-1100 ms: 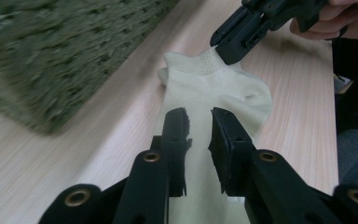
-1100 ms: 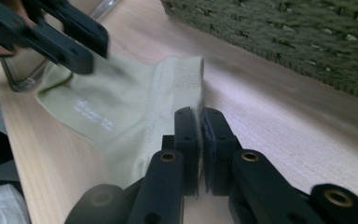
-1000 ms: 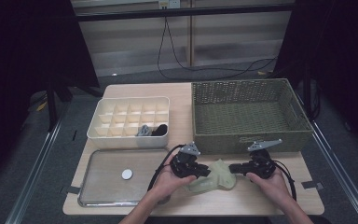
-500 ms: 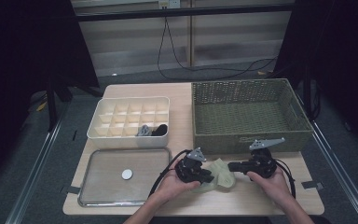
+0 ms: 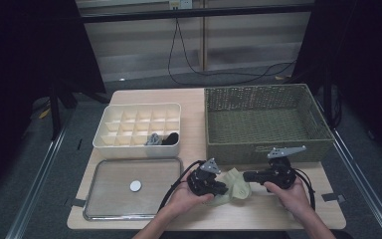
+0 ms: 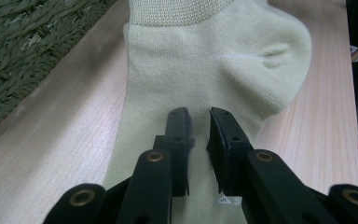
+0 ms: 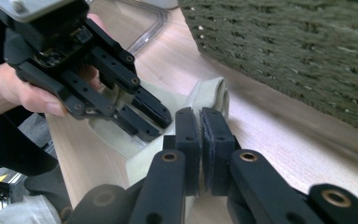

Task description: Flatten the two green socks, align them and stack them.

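Down at the table's near edge, a pale green sock (image 5: 234, 186) lies flat on the wood in front of the wicker basket (image 5: 263, 122). The left gripper (image 6: 198, 122) hovers low over the sock's foot, jaws a narrow gap apart with nothing visibly pinched. The right gripper (image 7: 200, 126) has its jaws pressed together at the sock's edge, apparently pinching fabric, likely to pin one end while the other smooths or folds it. Toward the far left stands the divided organizer (image 5: 138, 124); a metal tray (image 5: 129, 186) occupies the near left corner. Nothing blocks either.
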The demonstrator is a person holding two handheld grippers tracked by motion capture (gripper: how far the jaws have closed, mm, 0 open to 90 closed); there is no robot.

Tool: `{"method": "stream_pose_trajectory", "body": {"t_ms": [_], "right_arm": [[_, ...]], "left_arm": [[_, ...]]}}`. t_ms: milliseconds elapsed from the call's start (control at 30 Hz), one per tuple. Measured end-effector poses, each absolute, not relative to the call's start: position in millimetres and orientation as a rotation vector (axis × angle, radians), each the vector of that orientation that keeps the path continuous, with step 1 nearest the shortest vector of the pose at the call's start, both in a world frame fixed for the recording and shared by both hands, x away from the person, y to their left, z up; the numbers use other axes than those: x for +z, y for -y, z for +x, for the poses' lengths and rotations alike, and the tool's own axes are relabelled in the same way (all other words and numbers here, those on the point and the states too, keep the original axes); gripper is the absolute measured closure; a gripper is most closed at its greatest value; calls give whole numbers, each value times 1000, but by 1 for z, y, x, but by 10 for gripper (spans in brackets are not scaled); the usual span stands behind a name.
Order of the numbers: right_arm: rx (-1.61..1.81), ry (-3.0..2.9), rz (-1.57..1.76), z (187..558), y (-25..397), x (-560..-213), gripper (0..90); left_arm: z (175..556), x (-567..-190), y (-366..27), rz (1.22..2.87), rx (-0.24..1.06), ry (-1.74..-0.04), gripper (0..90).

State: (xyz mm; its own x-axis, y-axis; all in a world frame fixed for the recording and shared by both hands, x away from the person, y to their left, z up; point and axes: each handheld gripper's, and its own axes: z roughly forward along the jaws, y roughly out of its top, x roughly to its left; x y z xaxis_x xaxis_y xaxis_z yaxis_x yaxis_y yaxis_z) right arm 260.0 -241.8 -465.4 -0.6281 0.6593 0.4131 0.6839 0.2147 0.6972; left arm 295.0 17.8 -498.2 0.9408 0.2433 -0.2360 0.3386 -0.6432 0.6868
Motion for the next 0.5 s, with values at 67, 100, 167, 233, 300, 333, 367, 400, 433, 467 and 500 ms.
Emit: {"method": "stream_pose_trajectory", "body": {"t_ms": [67,100,167,233,300,333,367,400,433,467,500], "right_arm": [[-1421,2424,-1343,259,241,-462,868],[-1426,2422,-1336,259,240,-462,868],[-1430,2426,-1328,259,239,-459,868],[-1435,2423,-1321,258,237,-457,869],[-1438,2426,-1314,258,236,-455,869],[-1440,2423,-1316,258,235,-454,869],[-1440,2429,-1312,259,234,-453,869],[-1444,2429,-1314,259,234,-452,869],[-1446,2426,-1313,259,234,-451,869],[-1448,2432,-1309,260,234,-450,869],[-1447,2428,-1311,260,233,-449,870]], "left_arm": [[296,-498,-18,2307,-166,-411,767],[296,-498,-17,2294,-165,-420,767],[295,-499,-16,2289,-156,-409,766],[295,-499,-15,2297,-152,-405,756],[296,-498,-14,2310,-164,-400,753],[297,-498,-13,2302,-179,-406,739],[296,-500,-11,2272,-182,-415,732],[297,-499,-10,2297,-177,-407,732],[296,-498,-8,2311,-171,-397,732],[296,-498,-7,2303,-169,-392,732],[296,-498,-5,2305,-171,-396,732]]}}
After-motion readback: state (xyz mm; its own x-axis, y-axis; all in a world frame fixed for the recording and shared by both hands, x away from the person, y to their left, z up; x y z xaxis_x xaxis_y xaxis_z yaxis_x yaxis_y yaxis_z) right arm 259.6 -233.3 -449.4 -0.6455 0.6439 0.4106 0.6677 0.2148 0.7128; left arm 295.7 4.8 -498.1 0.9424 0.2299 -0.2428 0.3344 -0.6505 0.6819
